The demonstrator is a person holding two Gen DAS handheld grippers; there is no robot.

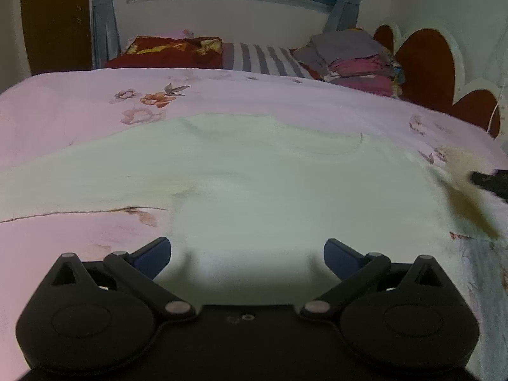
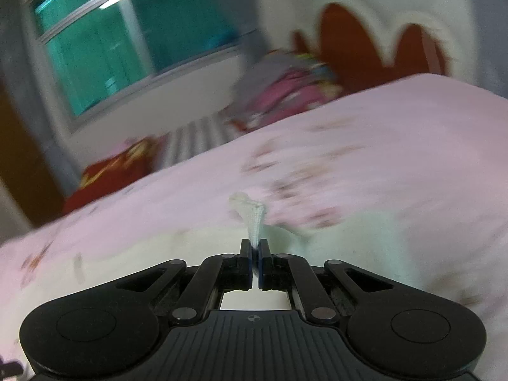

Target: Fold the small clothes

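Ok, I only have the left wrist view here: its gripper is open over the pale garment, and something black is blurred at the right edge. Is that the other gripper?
Observer: Yes. The right gripper is shut on a strip of the pale garment.
Operator: A corner or an edge?
Observer: A narrow ribbed bit stands up from between its pads; which part it is I cannot tell.
Operator: Is the left gripper visible from there?
Observer: No. The right wrist view shows only the pink floral bedsheet and the window, badly blurred.
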